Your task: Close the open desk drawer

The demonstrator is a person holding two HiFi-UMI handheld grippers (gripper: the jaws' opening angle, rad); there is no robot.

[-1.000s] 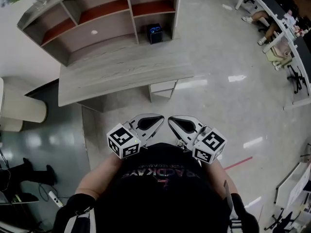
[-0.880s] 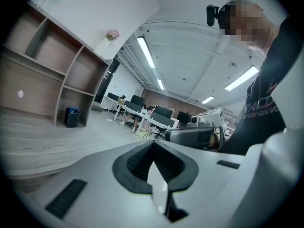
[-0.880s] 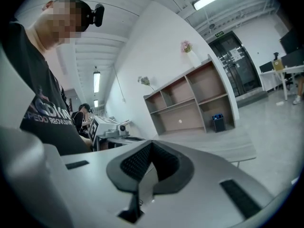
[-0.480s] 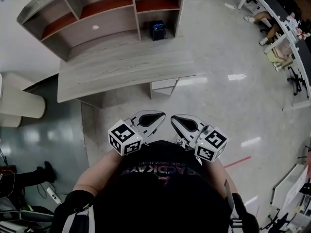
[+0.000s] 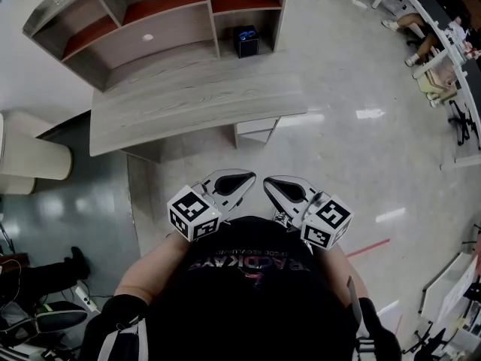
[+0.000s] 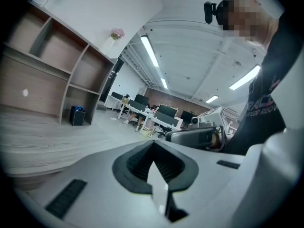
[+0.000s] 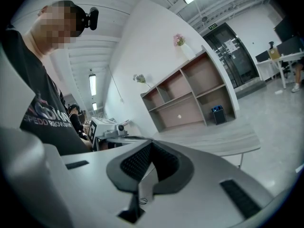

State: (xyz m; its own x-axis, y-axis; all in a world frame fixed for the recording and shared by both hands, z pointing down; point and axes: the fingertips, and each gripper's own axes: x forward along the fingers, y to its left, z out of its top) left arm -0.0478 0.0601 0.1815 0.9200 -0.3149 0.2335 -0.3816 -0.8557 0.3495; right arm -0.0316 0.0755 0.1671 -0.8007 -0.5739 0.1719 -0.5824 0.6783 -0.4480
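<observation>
The grey wood desk (image 5: 188,104) stands ahead with a shelf unit (image 5: 150,21) on its back. Under its right end a white drawer (image 5: 254,131) juts out past the desktop edge. Both grippers hover side by side in front of the person's chest, well short of the desk. My left gripper (image 5: 246,179) is shut and empty, and the left gripper view shows its jaws (image 6: 153,145) pressed together. My right gripper (image 5: 266,183) is likewise shut with nothing held (image 7: 151,145). The desk (image 7: 213,139) lies beyond it. The drawer is not seen in either gripper view.
A small black box (image 5: 246,40) sits on the desktop by the shelf unit. A beige rounded seat (image 5: 30,160) stands at the left. Office tables with seated people (image 5: 432,36) line the upper right. Glossy floor (image 5: 361,149) lies between me and the desk.
The head view has shifted slightly, so the desk sits a little higher in the picture. Both grippers keep their places and stay shut.
</observation>
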